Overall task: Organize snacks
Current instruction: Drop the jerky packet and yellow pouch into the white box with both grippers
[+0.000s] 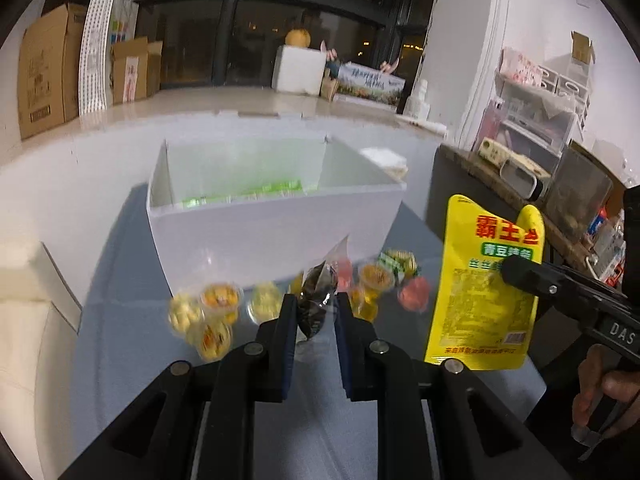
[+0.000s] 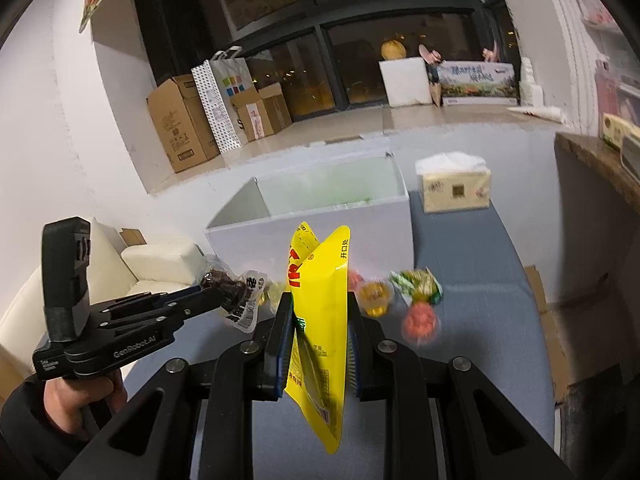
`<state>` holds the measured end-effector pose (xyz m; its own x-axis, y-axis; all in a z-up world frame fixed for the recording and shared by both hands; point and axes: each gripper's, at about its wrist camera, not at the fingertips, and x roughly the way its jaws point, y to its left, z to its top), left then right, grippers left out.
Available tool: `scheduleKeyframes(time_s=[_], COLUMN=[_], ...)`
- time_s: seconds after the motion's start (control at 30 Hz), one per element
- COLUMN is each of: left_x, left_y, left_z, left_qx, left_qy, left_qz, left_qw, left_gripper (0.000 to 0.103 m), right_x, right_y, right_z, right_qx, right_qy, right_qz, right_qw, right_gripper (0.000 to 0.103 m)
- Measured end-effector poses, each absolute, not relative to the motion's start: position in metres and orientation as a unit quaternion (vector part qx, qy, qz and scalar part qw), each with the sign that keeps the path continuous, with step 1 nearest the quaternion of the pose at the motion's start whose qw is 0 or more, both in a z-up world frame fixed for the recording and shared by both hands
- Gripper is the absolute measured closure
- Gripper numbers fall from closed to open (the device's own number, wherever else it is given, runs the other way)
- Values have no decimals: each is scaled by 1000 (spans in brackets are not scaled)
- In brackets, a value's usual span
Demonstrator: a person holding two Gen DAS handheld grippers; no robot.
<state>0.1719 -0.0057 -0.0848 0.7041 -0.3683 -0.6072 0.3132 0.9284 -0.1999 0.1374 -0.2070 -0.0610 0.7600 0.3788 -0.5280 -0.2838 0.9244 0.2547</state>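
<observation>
My left gripper [image 1: 316, 306] is shut on a small dark snack packet [image 1: 318, 300] with a clear wrapper, held above the blue table; the same packet [image 2: 234, 294] shows in the right wrist view. My right gripper [image 2: 318, 312] is shut on a yellow snack pouch [image 2: 320, 320], which hangs upright at the right of the left wrist view as pouch [image 1: 486, 284]. An open white box [image 1: 276, 216] stands just beyond both, with green packets [image 1: 244, 194] inside. Several jelly cups [image 1: 218, 312] and a green candy bag [image 2: 416, 286] lie in front of the box.
A tissue pack [image 2: 454, 186] sits right of the box [image 2: 312, 216]. A dark side table [image 1: 520, 184] with clutter stands at the right. Cardboard boxes [image 2: 180, 120] line the far window ledge. A cream sofa [image 2: 152, 256] lies left of the table.
</observation>
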Motion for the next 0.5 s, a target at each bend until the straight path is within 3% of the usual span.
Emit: scheduleKeyframes(time_s=[0.3,0.5], left_x=[233,297], left_y=[21,40], left_z=[-23,-19], left_qx=[-40,-36], left_qy=[291,299], left_qz=[-152,-122], left_qw=[944,946], left_gripper=[83,83], right_x=[226,300], right_y=[-190,-169], right_z=[3,8], right_qx=[90,69], right_qy=[259,271], right_qz=[201,193], right_qw=[940,940], right_gripper=[79,79])
